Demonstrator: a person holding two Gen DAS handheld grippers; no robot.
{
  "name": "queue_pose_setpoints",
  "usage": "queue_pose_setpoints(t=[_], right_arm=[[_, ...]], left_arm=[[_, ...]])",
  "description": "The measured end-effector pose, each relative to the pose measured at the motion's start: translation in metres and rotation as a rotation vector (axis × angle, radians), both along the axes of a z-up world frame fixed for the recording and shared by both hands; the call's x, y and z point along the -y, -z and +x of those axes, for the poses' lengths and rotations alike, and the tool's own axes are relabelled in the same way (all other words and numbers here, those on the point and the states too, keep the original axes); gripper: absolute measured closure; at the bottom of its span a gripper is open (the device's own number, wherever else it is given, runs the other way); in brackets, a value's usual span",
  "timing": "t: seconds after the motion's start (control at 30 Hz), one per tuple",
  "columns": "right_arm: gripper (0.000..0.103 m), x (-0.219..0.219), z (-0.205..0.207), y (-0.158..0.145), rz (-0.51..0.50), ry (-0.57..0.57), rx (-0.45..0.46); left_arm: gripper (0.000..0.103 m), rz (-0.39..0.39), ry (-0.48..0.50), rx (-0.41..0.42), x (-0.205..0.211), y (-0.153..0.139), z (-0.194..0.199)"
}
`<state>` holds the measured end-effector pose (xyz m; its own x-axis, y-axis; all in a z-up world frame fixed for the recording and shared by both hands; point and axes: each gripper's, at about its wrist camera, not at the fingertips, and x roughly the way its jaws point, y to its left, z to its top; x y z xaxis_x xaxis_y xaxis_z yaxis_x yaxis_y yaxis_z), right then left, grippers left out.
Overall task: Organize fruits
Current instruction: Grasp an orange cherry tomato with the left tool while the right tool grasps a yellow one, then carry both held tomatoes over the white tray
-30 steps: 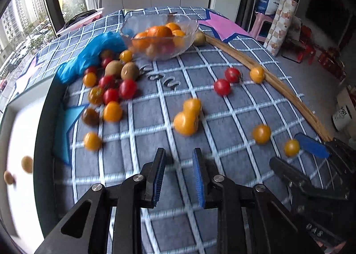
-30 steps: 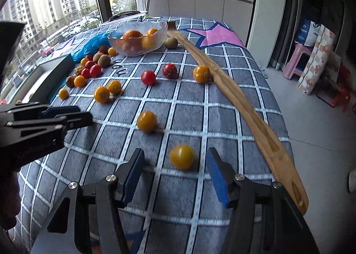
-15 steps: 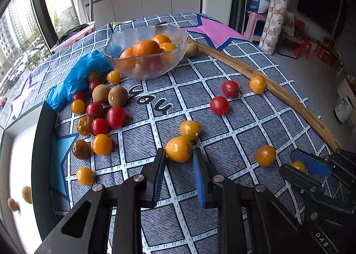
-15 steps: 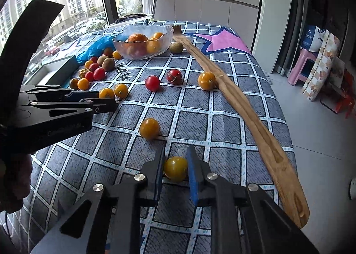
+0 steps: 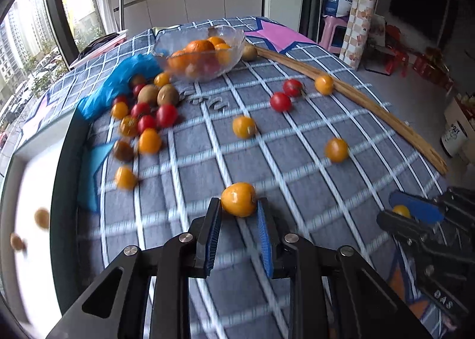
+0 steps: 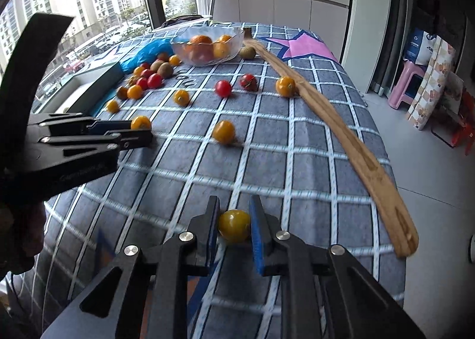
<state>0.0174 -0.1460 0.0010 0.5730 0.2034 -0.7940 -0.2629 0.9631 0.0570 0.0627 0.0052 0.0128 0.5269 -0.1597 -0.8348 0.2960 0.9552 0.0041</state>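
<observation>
A glass bowl (image 5: 202, 54) (image 6: 207, 45) of oranges and tomatoes stands at the far end of the checked blue cloth. Loose red, orange and yellow tomatoes and two kiwis (image 5: 157, 94) lie scattered in front of it. My left gripper (image 5: 239, 207) is shut on an orange tomato (image 5: 239, 199) pinched at its fingertips. In the right wrist view the left gripper (image 6: 139, 131) shows at the left with that tomato (image 6: 141, 123). My right gripper (image 6: 234, 220) is shut on a yellow tomato (image 6: 234, 225) just above the cloth, and it also appears in the left wrist view (image 5: 412, 214).
A long wooden stick (image 6: 341, 131) (image 5: 371, 107) runs along the table's right side, with a kiwi (image 6: 247, 52) at its far end. A blue plastic bag (image 5: 118, 86) lies left of the bowl. A white tray with a dark rim (image 5: 63, 161) sits at the left edge. Floor clutter lies beyond.
The right gripper's jaws closed on the yellow tomato. The left gripper moved forward onto the orange tomato, which now sits between its tips and moves with it.
</observation>
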Motion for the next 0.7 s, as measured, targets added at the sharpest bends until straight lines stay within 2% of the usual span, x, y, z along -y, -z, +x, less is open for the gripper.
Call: queue_pose_setpoints(t=[0.47, 0.7], right_arm=[[0.081, -0.031, -0.043, 0.001, -0.044, -0.098, -0.009], [0.081, -0.057, -0.066, 0.0, -0.073, -0.169, -0.017]], left_arm=[[0.077, -0.016, -0.06, 0.017, -0.046, 0.001, -0.101], [0.077, -0.066, -0.097, 0.012, -0.057, 0.0, -0.12]])
